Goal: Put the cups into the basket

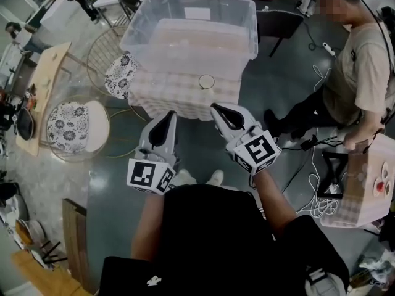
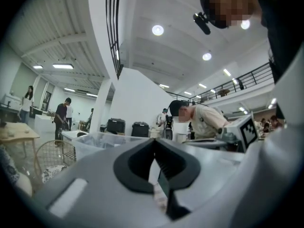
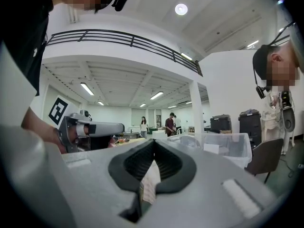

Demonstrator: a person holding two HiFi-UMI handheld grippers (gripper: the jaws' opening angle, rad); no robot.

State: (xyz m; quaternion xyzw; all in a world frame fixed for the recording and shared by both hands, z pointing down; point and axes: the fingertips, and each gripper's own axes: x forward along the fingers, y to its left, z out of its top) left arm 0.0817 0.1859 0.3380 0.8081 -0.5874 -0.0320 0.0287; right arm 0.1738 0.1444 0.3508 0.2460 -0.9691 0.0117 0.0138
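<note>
The person holds both grippers out level ahead of the body, side by side at the middle of the head view, bare forearms running down to a black top; the left gripper (image 1: 168,115) points toward the upper edge of the frame, and the right gripper (image 1: 216,107) angles slightly toward the upper left. Each has a smooth grey-white moulded shell, dark ribbed fingers and a white cube with black square markers at its rear. In the left gripper view the fingers meet at their tips with nothing held between them; in the right gripper view the fingers are likewise pressed together and empty.

Just above the grippers stands the worktop (image 1: 157,94), draped in a pale checked cloth; on it, near its front edge, is one cup (image 1: 206,81), seen only as a clear round rim. Behind the cup, in the upper centre, sits the basket (image 1: 250,31), a large clear plastic tub with rounded corners and a flared lip; the cup is outside it and apart from both grippers. At the left are two round wire chairs (image 1: 77,131) with floral cushions.
</note>
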